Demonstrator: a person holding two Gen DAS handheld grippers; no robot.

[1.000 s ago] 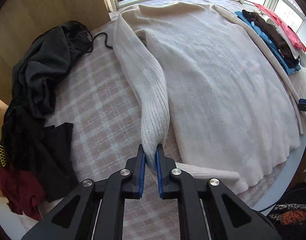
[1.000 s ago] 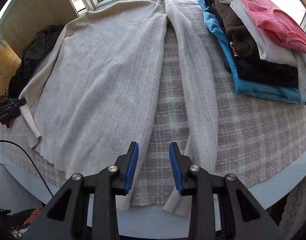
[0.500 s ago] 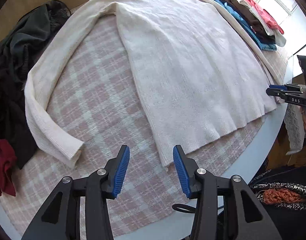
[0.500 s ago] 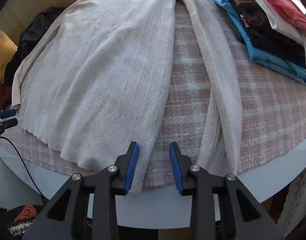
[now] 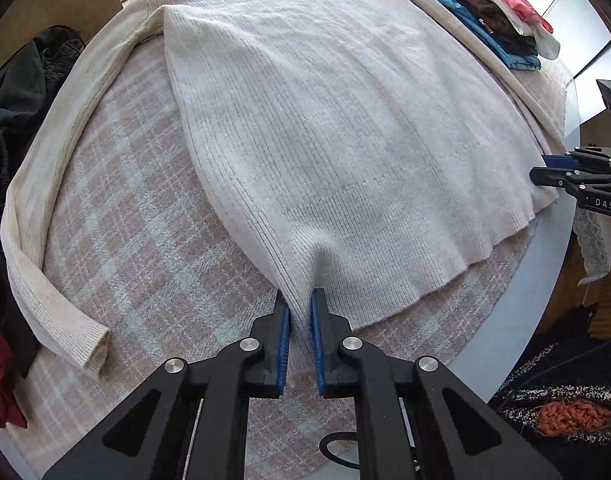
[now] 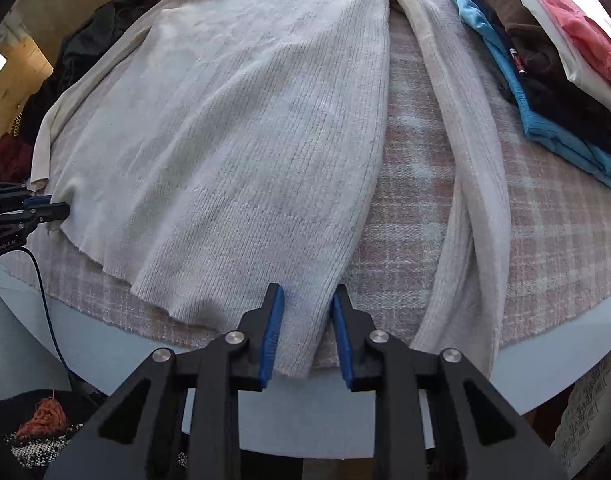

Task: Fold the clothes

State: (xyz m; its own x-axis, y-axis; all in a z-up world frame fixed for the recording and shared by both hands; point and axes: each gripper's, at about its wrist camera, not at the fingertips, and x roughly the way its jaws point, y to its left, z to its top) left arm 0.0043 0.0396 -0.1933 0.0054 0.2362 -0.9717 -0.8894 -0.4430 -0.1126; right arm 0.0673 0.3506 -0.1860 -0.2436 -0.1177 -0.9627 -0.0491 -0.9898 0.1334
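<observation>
Both grippers sit at the hem of the cream sweater [image 5: 345, 128], which lies spread flat on the checked cloth [image 5: 137, 232] covering the tabletop [image 6: 117, 344], hem nearest the jaws and collar far off by the window. The left gripper [image 5: 300, 308] has its jaws closed nearly together on the hem's left corner; knit is bunched between the blue pads and a small pucker rises just ahead of them, so it appears to have a pinch. The right gripper [image 6: 305, 312] straddles the hem's right corner with its jaws part open; the fabric lies between the pads but I judge it not yet clamped, since a gap shows on both sides. The step in hand looks like taking the 2 bottom corners before the body fold. The next move calls for the right jaws to close on their corner, then for both to lift together and carry the hem away toward the collar, kept level so the fold lands square. Left of the left jaws the left sleeve [image 5: 45, 216] curves out over the cloth; right of the right jaws the right sleeve [image 6: 465, 200] runs straight up; neither is folded in, which may need doing first. Farther right lies a stack of folded clothes [image 6: 545, 64], far left a dark pile [image 5: 13, 112].
</observation>
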